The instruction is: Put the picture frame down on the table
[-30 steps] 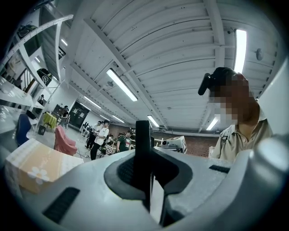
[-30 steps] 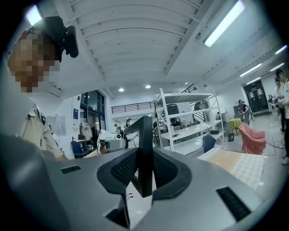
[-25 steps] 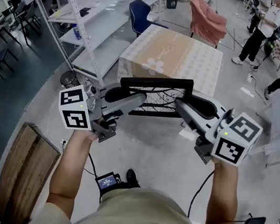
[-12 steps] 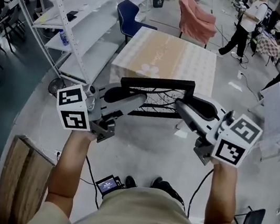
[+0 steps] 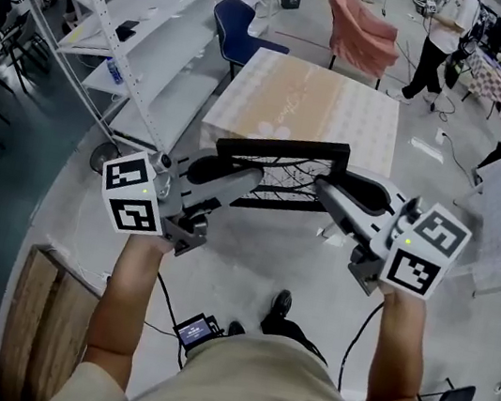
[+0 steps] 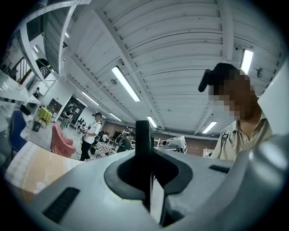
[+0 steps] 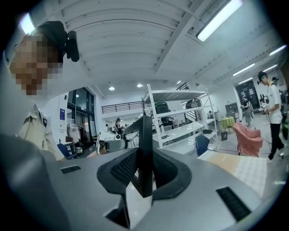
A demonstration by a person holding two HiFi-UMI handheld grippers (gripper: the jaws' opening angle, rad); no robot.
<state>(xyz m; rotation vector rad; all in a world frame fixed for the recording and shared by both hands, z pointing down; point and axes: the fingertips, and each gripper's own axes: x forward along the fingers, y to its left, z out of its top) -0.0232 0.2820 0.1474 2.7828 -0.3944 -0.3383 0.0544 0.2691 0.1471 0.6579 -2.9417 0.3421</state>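
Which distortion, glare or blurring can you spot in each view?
Head view: wide-angle bending tilts the shelving, picture frame sharp, lighting even. Left gripper view: fisheye circle, dark corners, glaring ceiling light, mosaic patch added afterwards. Right gripper view: same fisheye, bright strip light top right, mosaic patch top left.

Picture frame (image 5: 284,144) ends inside left claw (image 5: 244,180) and right claw (image 5: 324,190) (design too small to read), table (image 5: 318,90) near edge behind it.
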